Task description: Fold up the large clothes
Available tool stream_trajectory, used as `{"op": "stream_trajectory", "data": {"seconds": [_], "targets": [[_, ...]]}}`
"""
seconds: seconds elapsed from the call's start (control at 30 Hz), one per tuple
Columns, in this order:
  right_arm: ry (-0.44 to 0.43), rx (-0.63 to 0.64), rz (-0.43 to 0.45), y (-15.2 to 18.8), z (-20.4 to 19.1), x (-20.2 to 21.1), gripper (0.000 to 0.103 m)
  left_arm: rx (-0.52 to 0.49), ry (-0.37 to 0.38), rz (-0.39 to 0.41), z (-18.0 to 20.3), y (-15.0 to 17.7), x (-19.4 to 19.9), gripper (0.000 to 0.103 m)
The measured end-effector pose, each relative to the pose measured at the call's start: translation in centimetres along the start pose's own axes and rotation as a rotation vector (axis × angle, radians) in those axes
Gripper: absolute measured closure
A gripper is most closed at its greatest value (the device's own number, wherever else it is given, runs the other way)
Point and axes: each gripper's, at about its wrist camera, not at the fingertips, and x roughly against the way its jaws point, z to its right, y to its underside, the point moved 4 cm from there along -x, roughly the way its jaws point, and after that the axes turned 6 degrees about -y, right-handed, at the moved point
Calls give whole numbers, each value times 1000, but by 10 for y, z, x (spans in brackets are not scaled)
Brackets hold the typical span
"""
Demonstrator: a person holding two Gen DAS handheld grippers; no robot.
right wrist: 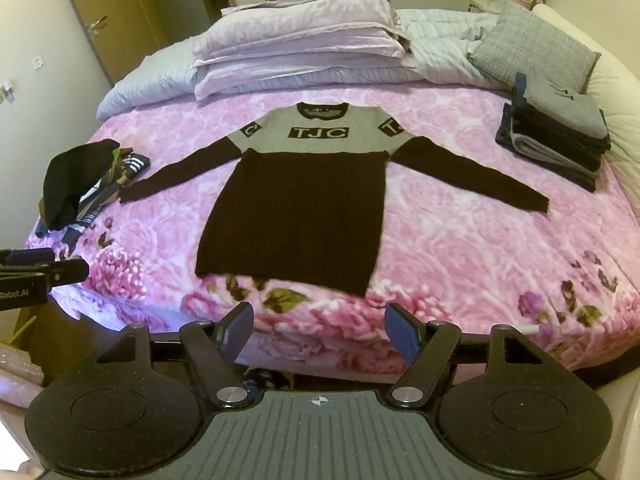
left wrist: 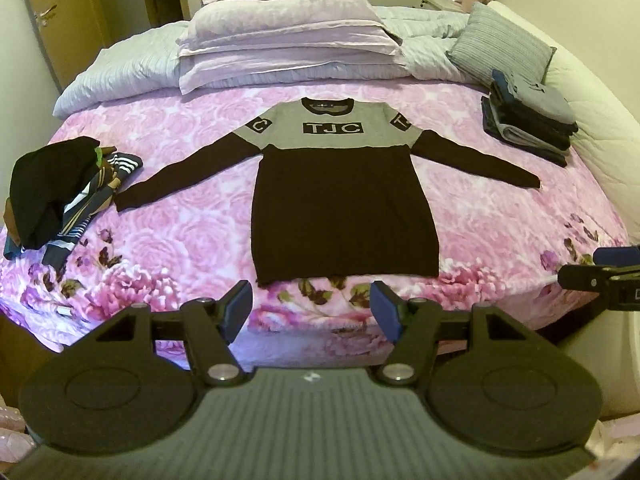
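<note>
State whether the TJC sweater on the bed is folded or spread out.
Spread: the sweater lies flat, both sleeves stretched sideways, hem straight.

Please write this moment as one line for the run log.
sweater: spread flat on bed, unfolded | left gripper: open, empty | right gripper: open, empty | folded stack: beside

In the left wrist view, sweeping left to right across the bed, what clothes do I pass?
Unfolded clothes heap → sweater lying flat with sleeves spread → folded clothes stack.
</note>
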Motion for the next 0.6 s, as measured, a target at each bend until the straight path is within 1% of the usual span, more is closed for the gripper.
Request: {"op": "stream_trajectory", "data": {"seconds": [0.27, 0.6], "targets": [[2, 9, -24, 6, -2, -2, 33, -6, -2, -21, 2, 9, 1, 41], [7, 17, -23, 7, -1, -1, 33, -19, -2, -15, 9, 4, 3, 41]]}}
